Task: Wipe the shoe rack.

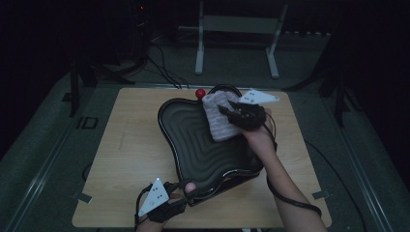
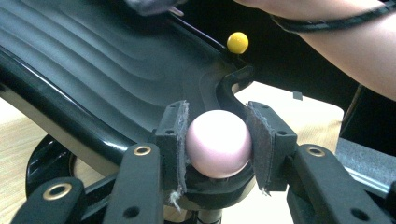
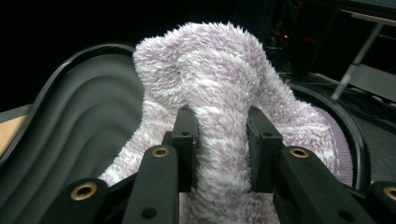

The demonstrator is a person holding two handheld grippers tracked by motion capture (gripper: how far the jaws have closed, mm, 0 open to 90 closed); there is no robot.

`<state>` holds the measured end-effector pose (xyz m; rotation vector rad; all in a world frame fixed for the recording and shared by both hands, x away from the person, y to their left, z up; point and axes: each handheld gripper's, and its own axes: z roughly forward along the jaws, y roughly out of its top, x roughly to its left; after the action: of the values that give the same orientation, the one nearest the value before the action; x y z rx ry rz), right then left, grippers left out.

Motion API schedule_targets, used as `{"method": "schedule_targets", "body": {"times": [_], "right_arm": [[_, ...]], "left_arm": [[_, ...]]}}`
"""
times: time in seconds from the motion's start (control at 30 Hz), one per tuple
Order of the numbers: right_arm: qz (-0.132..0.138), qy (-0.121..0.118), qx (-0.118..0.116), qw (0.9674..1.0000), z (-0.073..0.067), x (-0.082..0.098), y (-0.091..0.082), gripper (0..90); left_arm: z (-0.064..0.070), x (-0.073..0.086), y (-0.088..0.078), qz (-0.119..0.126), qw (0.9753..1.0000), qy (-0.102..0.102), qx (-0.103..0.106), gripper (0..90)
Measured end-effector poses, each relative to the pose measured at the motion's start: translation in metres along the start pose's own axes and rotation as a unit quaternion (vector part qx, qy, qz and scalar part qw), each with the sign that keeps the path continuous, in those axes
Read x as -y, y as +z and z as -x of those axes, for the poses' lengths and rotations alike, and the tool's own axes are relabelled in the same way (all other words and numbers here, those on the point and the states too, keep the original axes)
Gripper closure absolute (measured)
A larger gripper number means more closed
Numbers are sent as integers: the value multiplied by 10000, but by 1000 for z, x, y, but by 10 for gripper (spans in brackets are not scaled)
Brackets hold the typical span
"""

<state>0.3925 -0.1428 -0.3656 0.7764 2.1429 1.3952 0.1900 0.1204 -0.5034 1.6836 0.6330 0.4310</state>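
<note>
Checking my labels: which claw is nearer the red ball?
Right. The right claw grips the cloth beside the red ball; the left claw holds the tray's near knob.

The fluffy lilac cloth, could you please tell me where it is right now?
In the high view the fluffy lilac cloth lies on the far right part of the black tray, pinched by the right gripper, near the red ball.

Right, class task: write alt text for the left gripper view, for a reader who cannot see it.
The left tool is clamped on a pale pink ball at the rim of a black ridged tray. A yellow ball sits at the tray's far edge, and a person's forearm crosses the upper right above the wooden table.
</note>
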Motion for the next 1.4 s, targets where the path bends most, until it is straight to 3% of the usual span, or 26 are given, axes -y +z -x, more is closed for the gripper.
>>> {"method": "schedule_targets", "body": {"times": [0.03,0.2,0.23,0.4,0.83,1.27,1.4], "right_arm": [[-79,111,13,9999,6,-7,14,692],[-464,210,53,9987,9,-3,36,691],[-427,249,36,9988,9,1,38,691],[-417,372,20,9984,8,11,31,691],[-688,368,45,9969,-8,44,1,691],[-657,611,109,9959,-29,90,-36,691],[-636,537,136,9964,-35,102,-46,691]], "left_arm": [[0,0,0,-9,10000,-2,7,604],[0,-1,0,-28,10000,17,-16,604],[0,-1,0,-29,10000,16,-13,605],[0,0,0,-7,10000,-6,-22,604],[0,-1,2,0,10000,-18,-55,605],[0,-1,2,1,10000,-20,-61,605],[0,-1,2,-12,10000,-39,-65,605]]}}
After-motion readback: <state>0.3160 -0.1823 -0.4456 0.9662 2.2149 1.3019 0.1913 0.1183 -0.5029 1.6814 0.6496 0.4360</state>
